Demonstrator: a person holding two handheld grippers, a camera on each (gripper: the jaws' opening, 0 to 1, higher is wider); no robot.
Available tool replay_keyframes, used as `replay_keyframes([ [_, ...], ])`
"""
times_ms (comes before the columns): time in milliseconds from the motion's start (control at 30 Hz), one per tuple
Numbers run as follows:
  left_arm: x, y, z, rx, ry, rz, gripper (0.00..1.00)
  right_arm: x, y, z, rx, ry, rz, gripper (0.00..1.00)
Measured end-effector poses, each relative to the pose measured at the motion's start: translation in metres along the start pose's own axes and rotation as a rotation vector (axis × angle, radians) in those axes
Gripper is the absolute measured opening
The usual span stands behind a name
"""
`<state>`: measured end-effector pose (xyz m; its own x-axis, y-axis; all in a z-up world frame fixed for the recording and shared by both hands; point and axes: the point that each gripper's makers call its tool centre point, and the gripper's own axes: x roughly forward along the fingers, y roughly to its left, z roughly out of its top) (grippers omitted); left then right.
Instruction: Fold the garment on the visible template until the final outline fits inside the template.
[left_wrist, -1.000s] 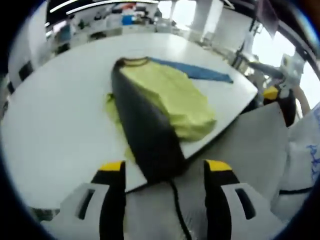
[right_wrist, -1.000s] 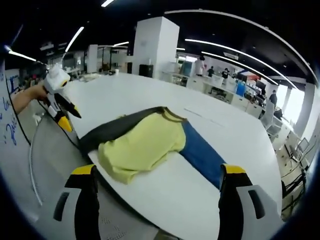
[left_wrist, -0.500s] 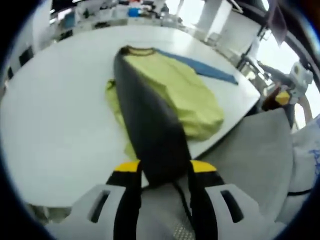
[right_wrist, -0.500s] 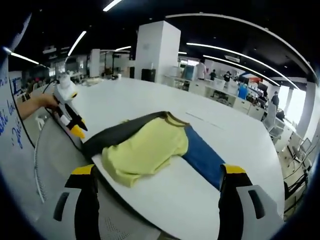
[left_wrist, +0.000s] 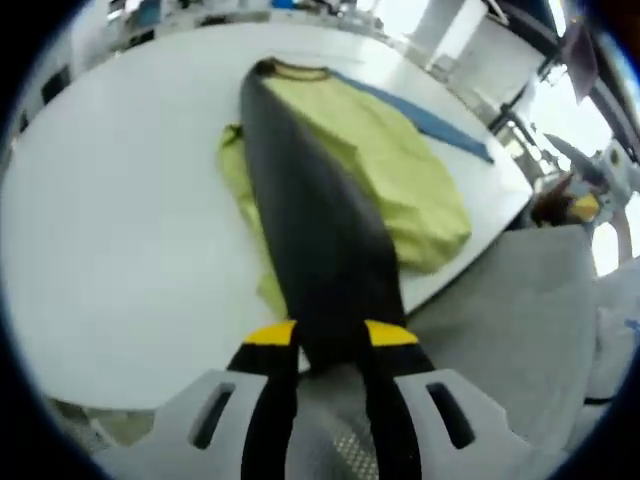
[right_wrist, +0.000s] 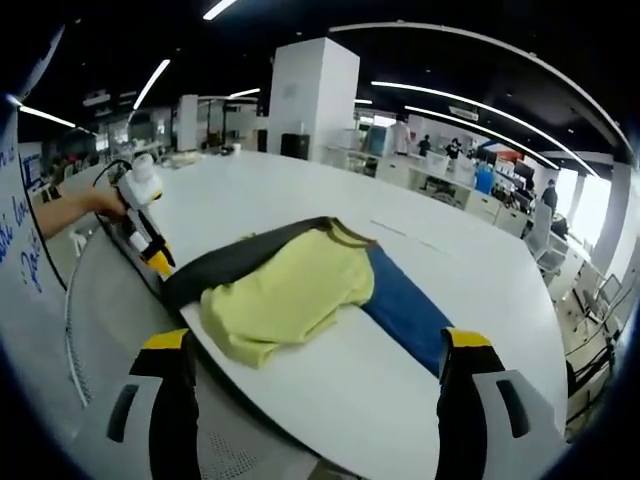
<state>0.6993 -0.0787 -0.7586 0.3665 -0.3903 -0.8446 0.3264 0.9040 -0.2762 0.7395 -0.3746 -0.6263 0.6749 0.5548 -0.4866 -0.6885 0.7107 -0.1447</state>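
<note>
Left gripper view: left gripper (left_wrist: 331, 338) clamped on garment (left_wrist: 330, 200) edge; right gripper view: right gripper (right_wrist: 320, 350) jaws apart, blue template (right_wrist: 405, 310) w/ garment.

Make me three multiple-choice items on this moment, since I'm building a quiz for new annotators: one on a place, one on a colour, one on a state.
1. Where does the blue template lie?
A. On the white table, partly under the garment
B. On the floor
C. Between the right gripper's jaws

2. What colour is the part of the garment that the left gripper pinches?
A. Red
B. Dark grey
C. White

3. How do the right gripper's jaws stand?
A. Shut on the template
B. Shut on the garment
C. Wide apart, holding nothing

Answers: 1 A, the blue template runs out from beneath the garment on the white table. 2 B, the left gripper clamps the dark edge. 3 C, the right gripper is open.
</note>
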Motion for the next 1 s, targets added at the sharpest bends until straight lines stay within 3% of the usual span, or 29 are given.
replay_keyframes([
  [267,0.004,0.012,-0.002,-0.005,0.015,0.036,0.22,-0.001,0.002,-0.002,0.011,0.000,-0.009,1.00],
  [633,0.012,0.011,-0.008,-0.002,0.050,0.024,0.22,-0.005,-0.003,-0.002,0.025,0.009,-0.039,1.00],
  [1000,0.020,0.008,-0.008,0.041,0.074,0.032,0.13,-0.007,-0.005,-0.009,0.042,0.026,-0.061,1.00],
])
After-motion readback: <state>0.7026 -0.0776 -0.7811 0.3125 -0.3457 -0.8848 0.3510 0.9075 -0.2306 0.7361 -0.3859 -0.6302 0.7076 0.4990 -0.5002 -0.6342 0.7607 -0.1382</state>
